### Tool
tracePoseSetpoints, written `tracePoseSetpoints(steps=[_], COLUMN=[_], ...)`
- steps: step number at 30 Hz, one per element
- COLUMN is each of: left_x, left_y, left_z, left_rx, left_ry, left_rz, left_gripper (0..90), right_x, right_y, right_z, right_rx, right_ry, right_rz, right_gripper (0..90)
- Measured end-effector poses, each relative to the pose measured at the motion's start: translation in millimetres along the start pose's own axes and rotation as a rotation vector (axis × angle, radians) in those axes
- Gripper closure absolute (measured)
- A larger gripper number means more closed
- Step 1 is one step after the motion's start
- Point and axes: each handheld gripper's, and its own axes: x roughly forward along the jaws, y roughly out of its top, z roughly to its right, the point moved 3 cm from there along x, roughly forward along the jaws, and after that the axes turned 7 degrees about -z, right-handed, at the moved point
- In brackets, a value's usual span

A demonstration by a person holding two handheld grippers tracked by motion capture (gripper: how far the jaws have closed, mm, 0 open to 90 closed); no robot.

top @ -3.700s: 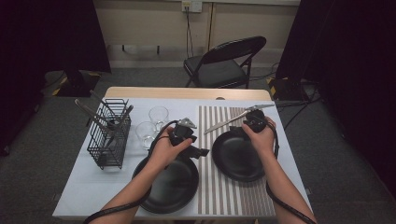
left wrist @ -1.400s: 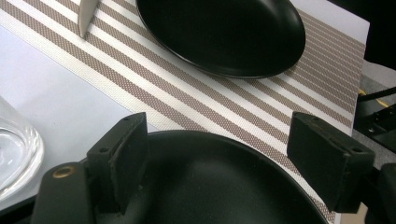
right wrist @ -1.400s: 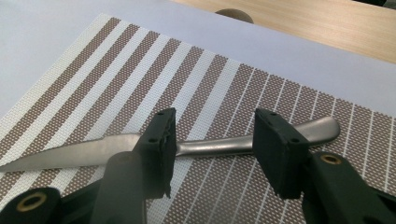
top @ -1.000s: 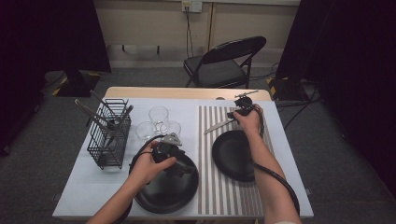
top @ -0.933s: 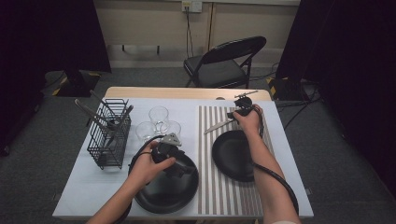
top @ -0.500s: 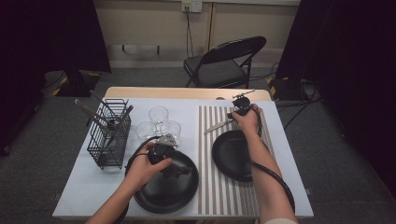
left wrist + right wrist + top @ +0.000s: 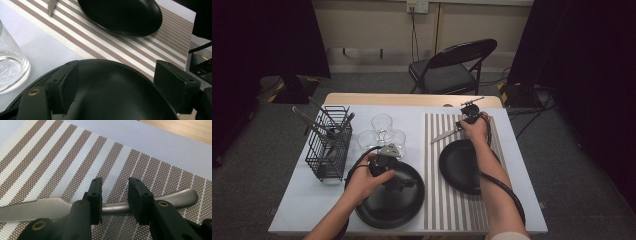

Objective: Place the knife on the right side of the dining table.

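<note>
Two hand-held grippers at a bench, seen from above and along each pair of jaws. The right hand-held gripper point(image 7: 469, 114) is placed at about one o'clock on the bench, over a butter knife point(image 7: 105, 206) that lies flat on the striped placemat point(image 7: 437, 200). In the right gripper view its jaws straddle the knife's handle, one on each side; they have just been closing, yet a gap is seen between the pads and the metal, so the knife is not yet grasped. The blade points toward nine o'clock in that view.

The left hand-held gripper point(image 7: 120, 87) is held over the near black plate point(image 7: 387, 205) at about six o'clock, its jaws released and spread wide above the plate's rim. A second black plate point(image 7: 459, 170) rests on the placemat at three o'clock. Three glasses point(image 7: 382, 131) and a wire rack point(image 7: 329, 150) stand at ten o'clock.
</note>
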Motion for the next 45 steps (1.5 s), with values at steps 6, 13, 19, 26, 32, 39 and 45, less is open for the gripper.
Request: tracePoseSetpoints(steps=[6,13,19,26,32,39,45], left_x=[0.3,1.2,-0.4,-1.5,-0.2,2.5,1.3], left_y=[-0.6,-1.4,-1.9,-2.1,-2.3,-0.9,-2.5], left_z=[-0.1,-0.1,0.8,1.5,2.5,4.6,2.9], left_rx=[0.004,-0.004,0.002,-0.001,0.000,0.006,0.003], left_ry=[0.002,0.000,0.007,0.011,0.010,0.004,0.007], left_rz=[-0.001,0.003,0.000,0.011,0.010,0.006,0.002], left_gripper=[20.7,20.7,20.7,20.7,20.7,20.7,20.7], right_x=[-2.3,-4.6,-6.1,-9.2,-12.2,-13.4,-14.9], right_y=[-2.6,-6.3,-9.3,-15.0,-18.9,-19.4,-21.0], right_z=[3.3,7.0,8.6,13.7,18.2,18.1,21.2], right_rx=[0.007,0.017,0.039,0.056,0.076,0.070,0.077], right_ry=[-0.014,-0.015,-0.019,-0.026,-0.029,-0.027,-0.036], right_rz=[-0.007,-0.002,-0.010,-0.011,-0.004,0.004,0.000], right_gripper=[65.2,65.5,66.6,66.7,66.3,65.7,66.4])
